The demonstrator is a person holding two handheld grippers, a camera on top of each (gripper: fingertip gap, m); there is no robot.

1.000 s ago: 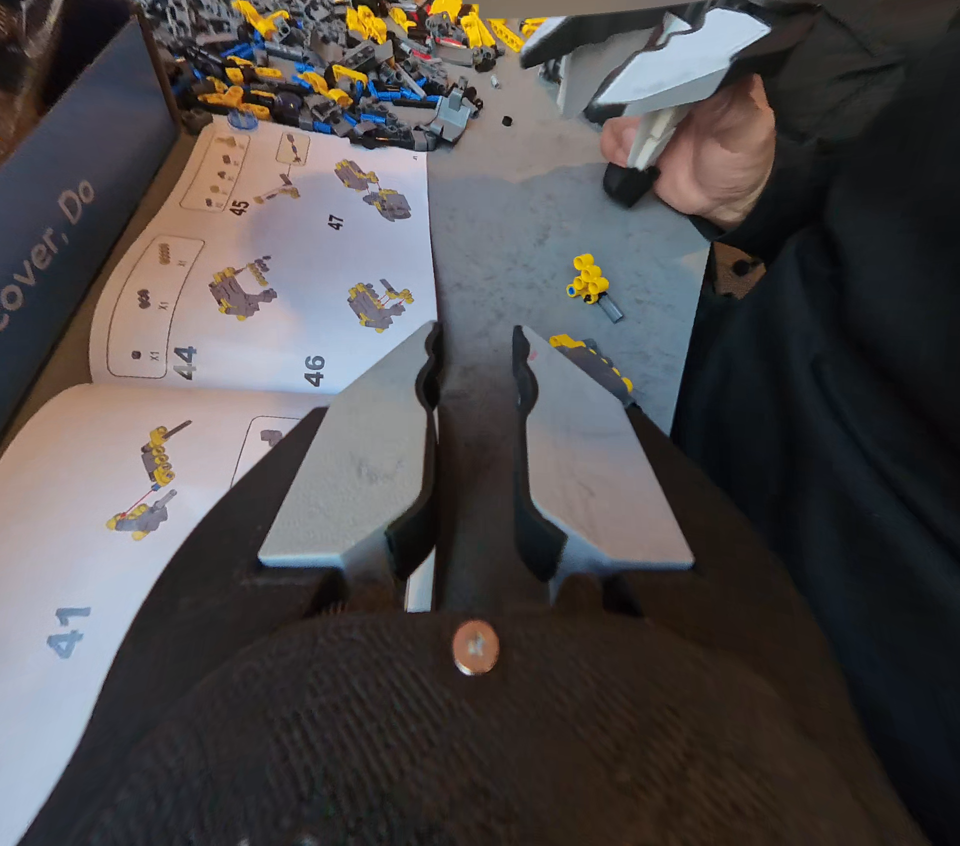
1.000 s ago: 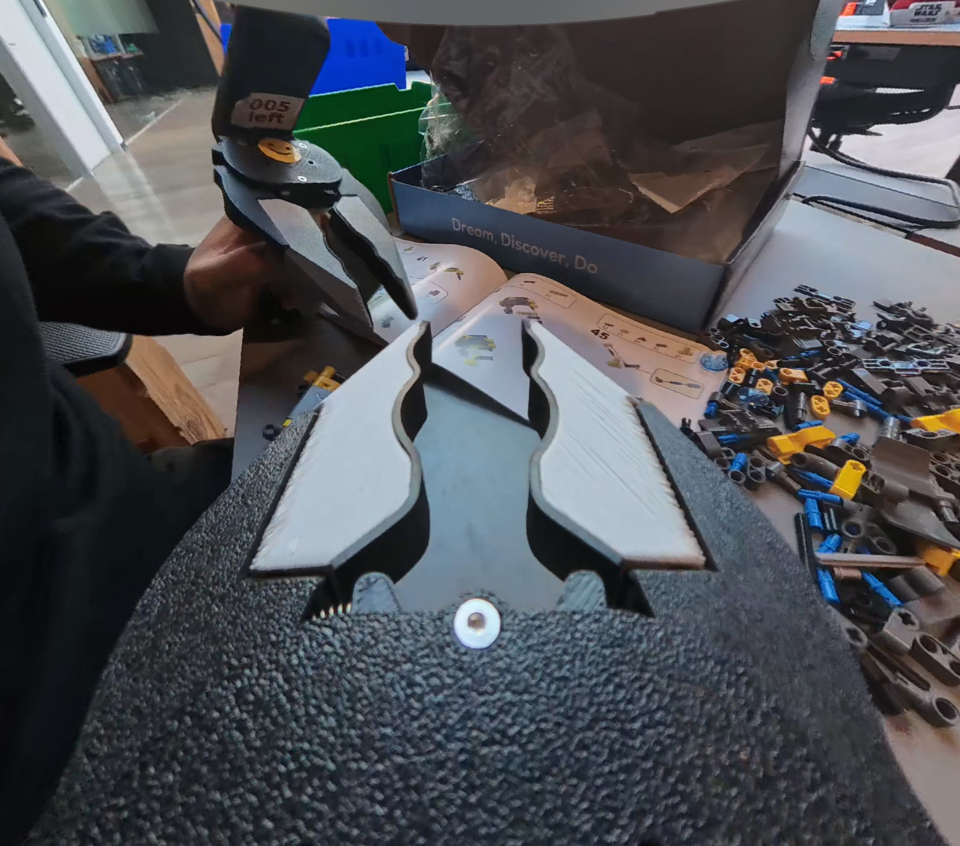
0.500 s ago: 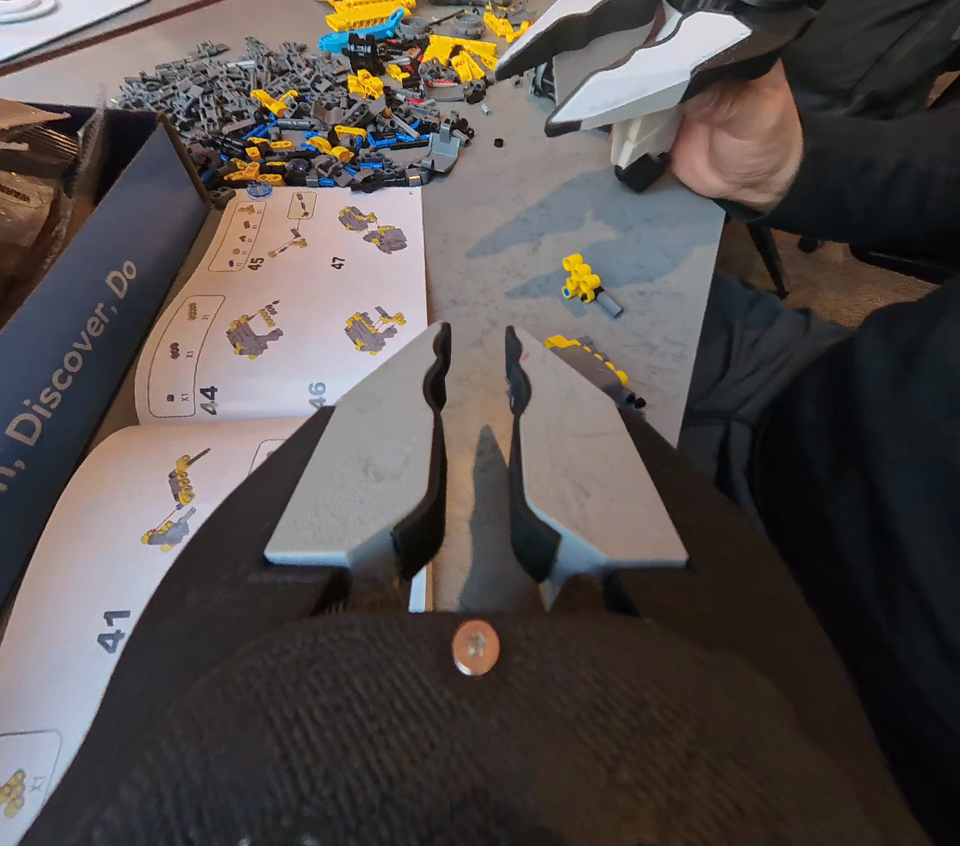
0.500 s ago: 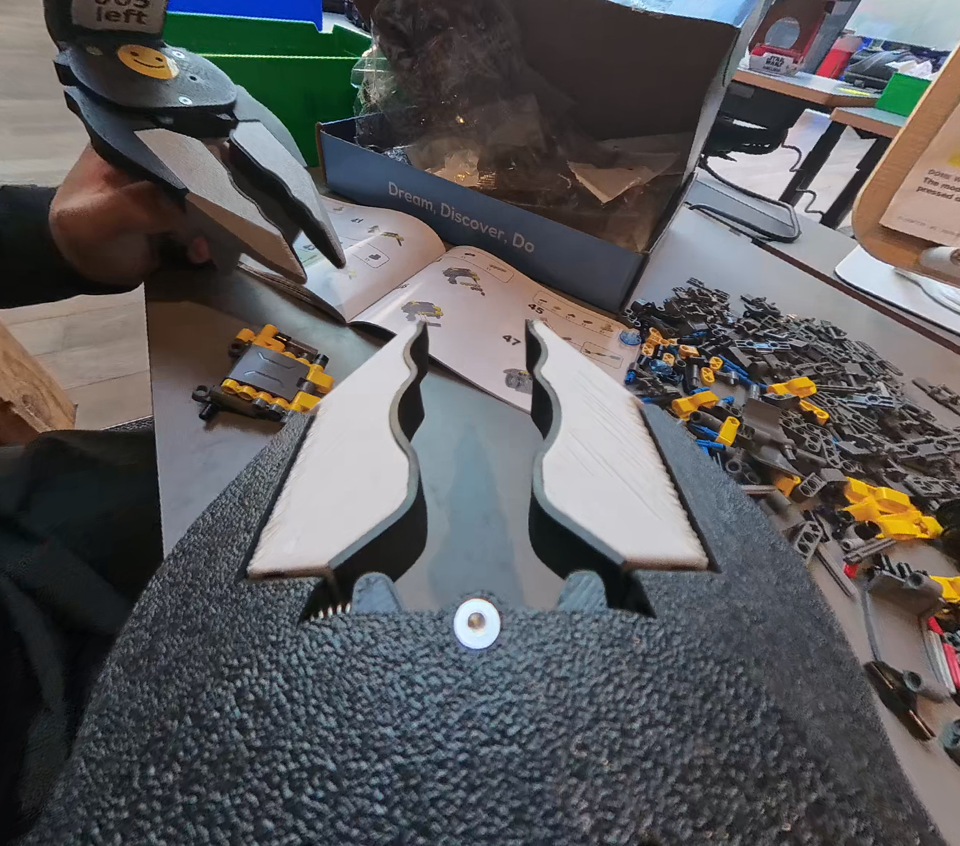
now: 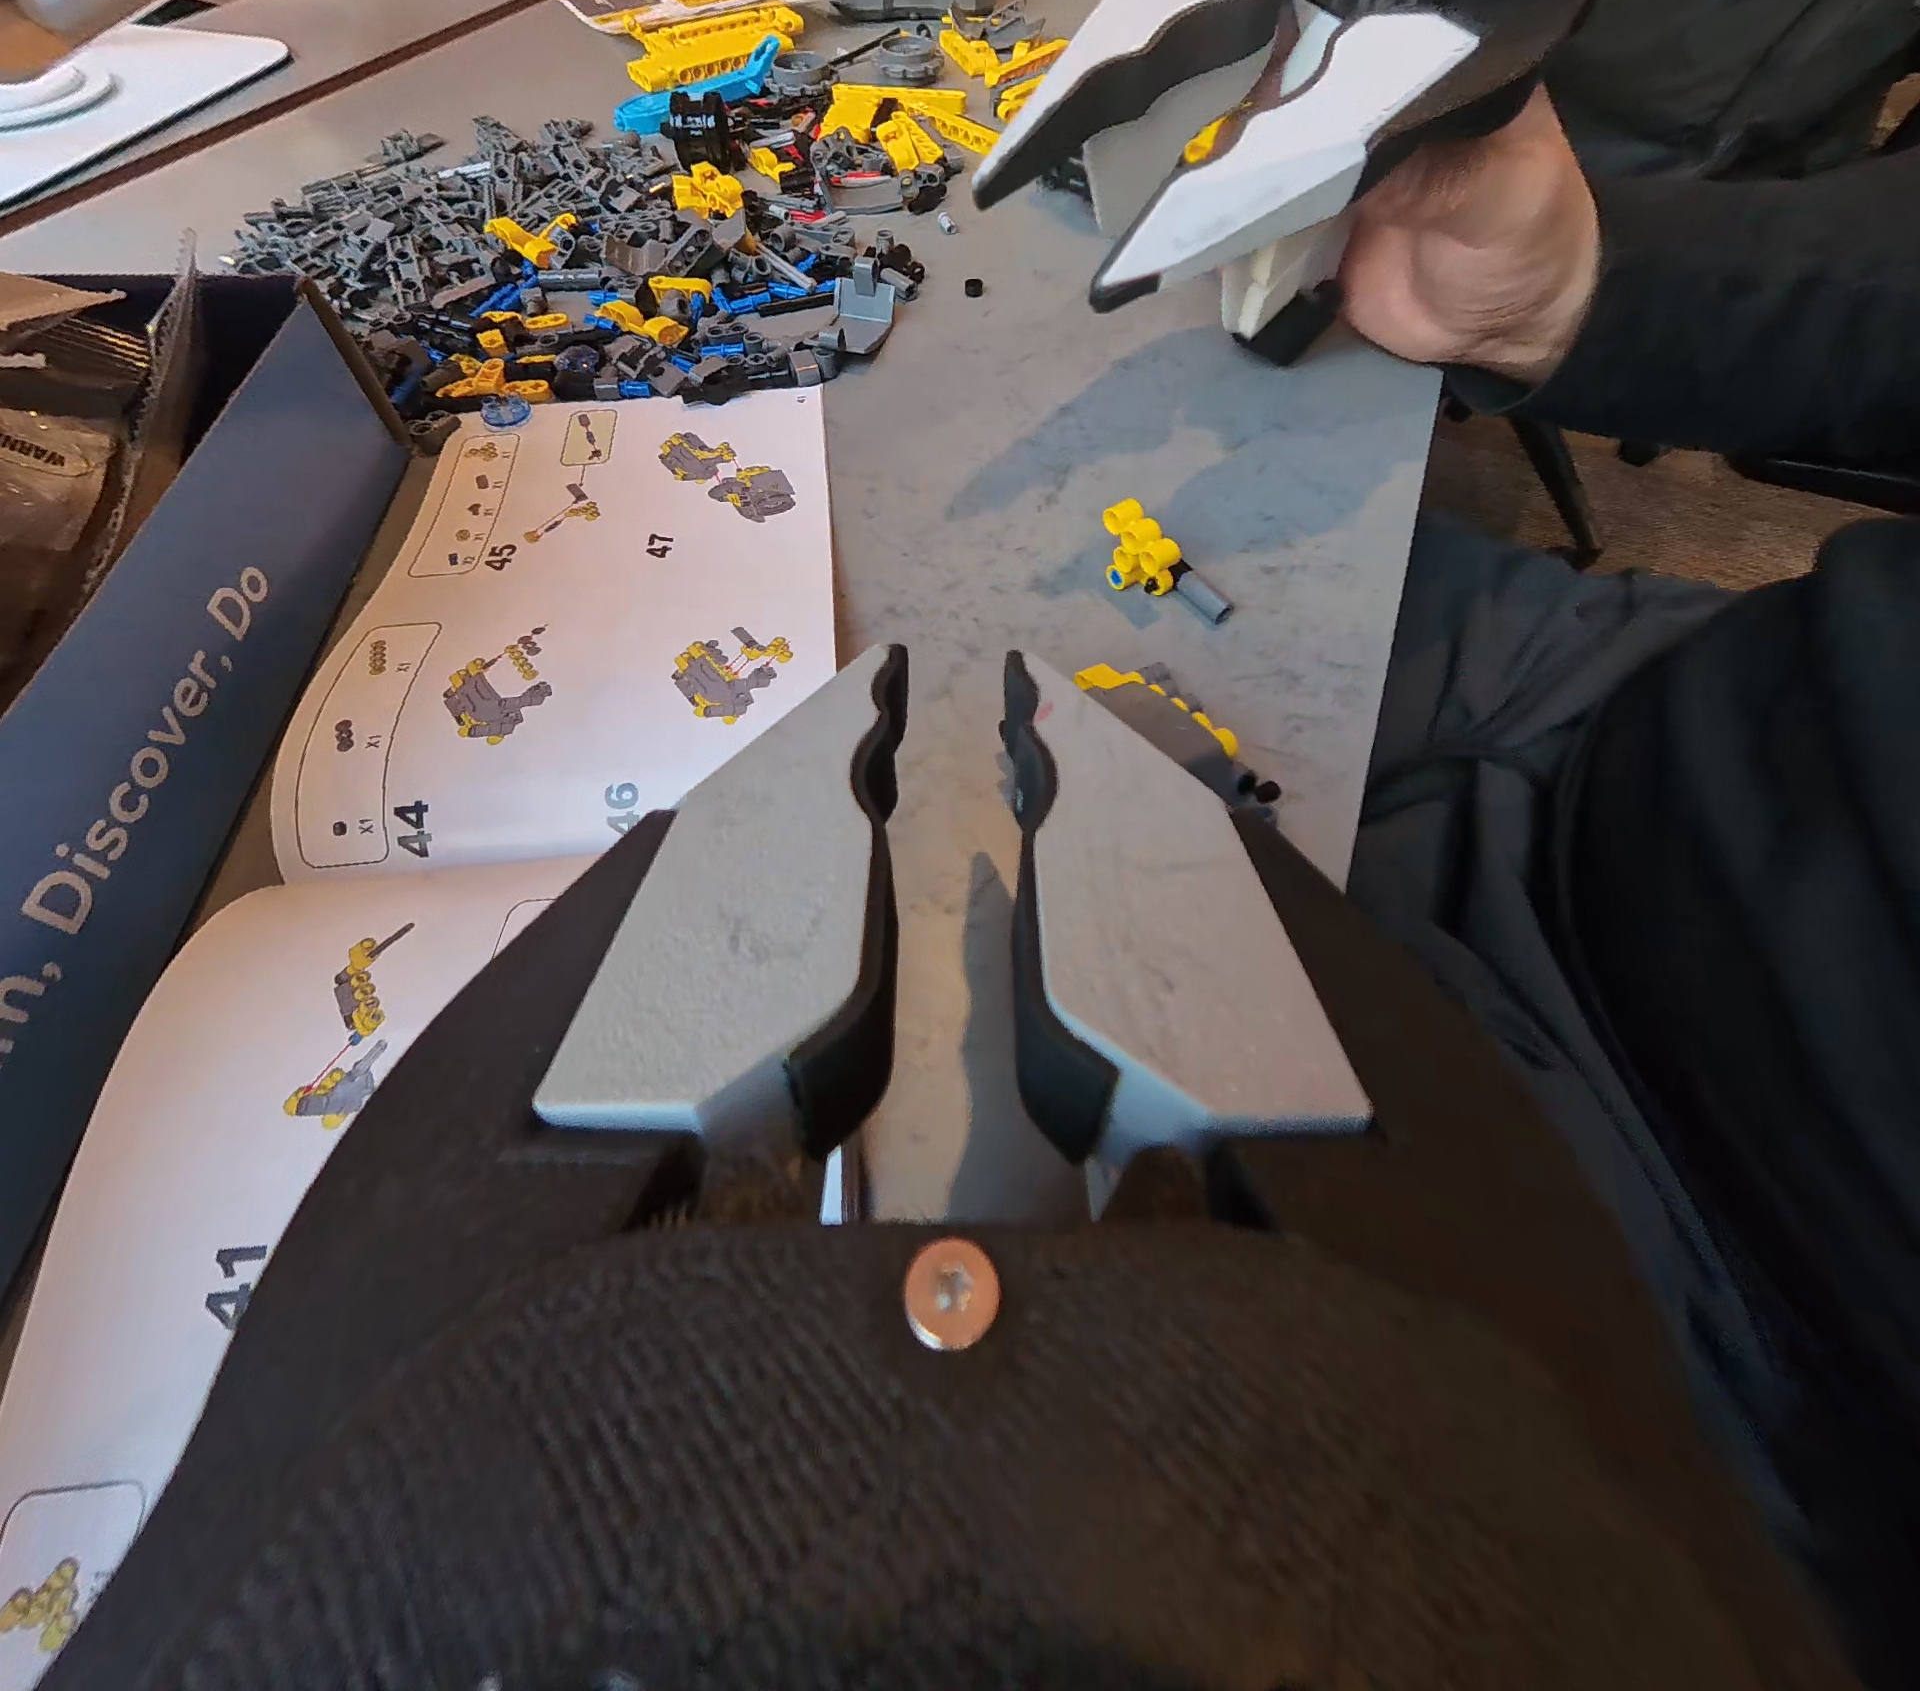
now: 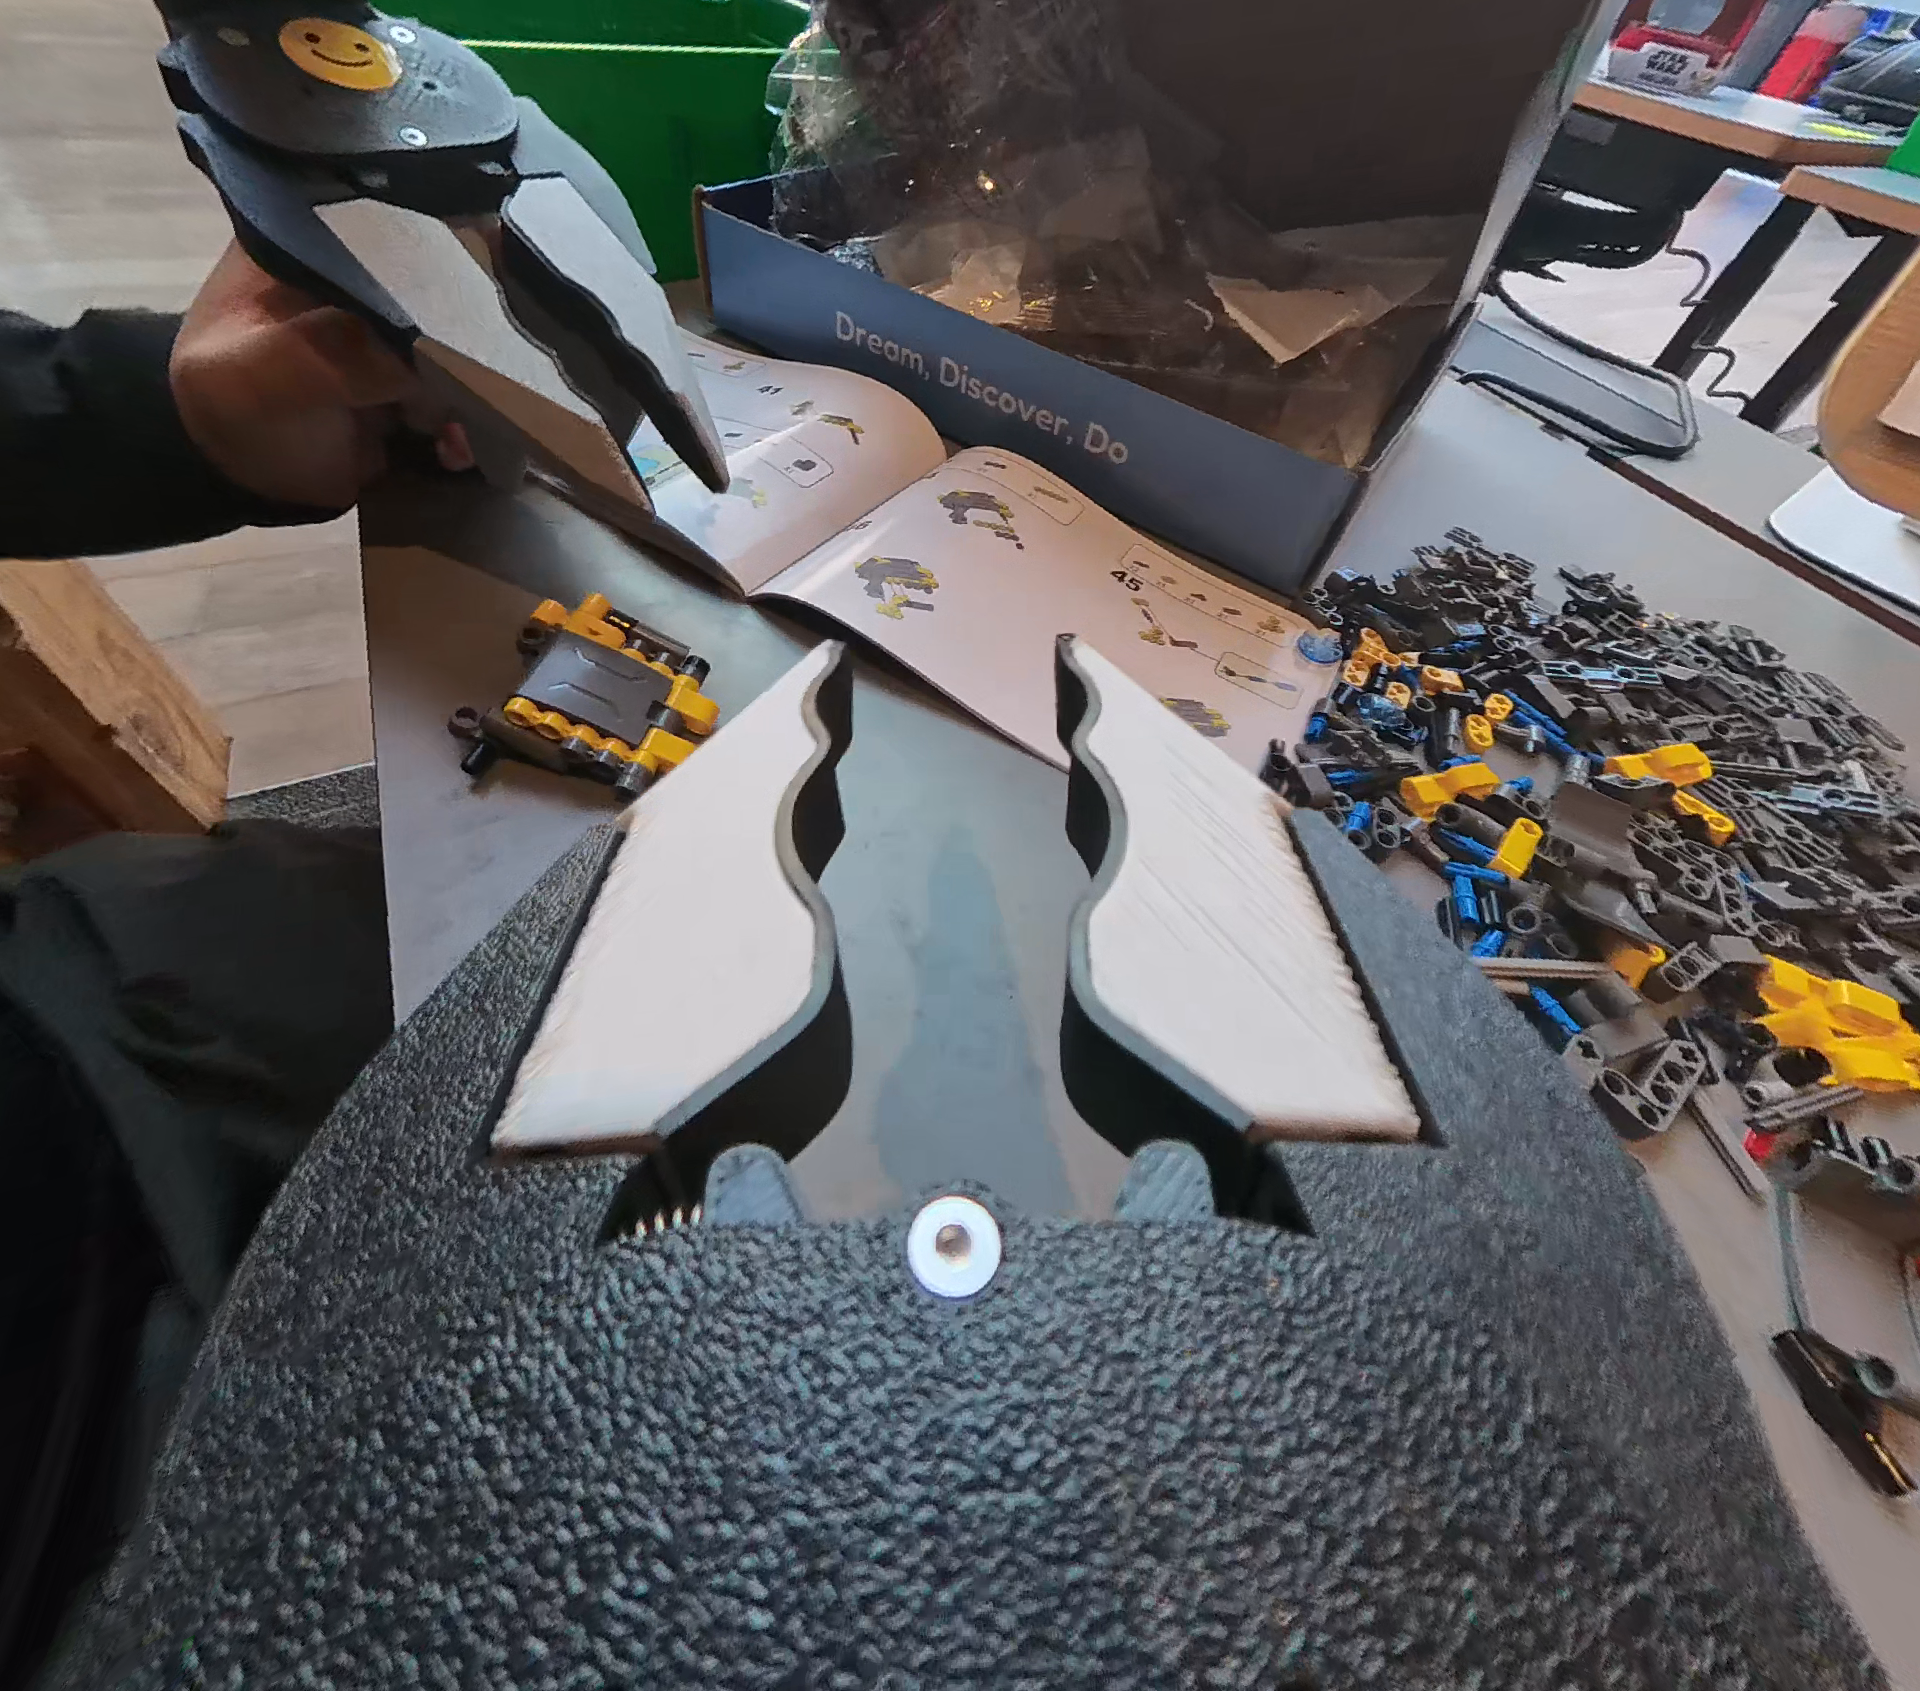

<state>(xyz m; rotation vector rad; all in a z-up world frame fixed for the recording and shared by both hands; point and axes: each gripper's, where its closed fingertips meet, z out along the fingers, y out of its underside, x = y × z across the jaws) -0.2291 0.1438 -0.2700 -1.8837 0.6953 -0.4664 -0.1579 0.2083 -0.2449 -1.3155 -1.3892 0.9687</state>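
The left tool (image 5: 951, 670) hovered over the tabletop (image 5: 1039, 436), jaws narrowly parted and empty, a booklet (image 5: 582, 623) at its 10 o'clock. The right tool (image 6: 951, 659) hung empty, jaws wider, a yellow-grey assembly (image 6: 592, 706) at its 10 o'clock and loose bricks (image 6: 1621, 768) at 3 o'clock.

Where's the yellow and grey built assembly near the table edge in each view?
Left wrist view: yellow and grey assembly right of centre, partly hidden behind the left gripper.
Right wrist view: left of centre, in full view, beside the right gripper.
Shared landmark: open instruction booklet.

Left gripper (image 5: 951, 670) open, empty, right gripper (image 6: 948, 654) open, empty
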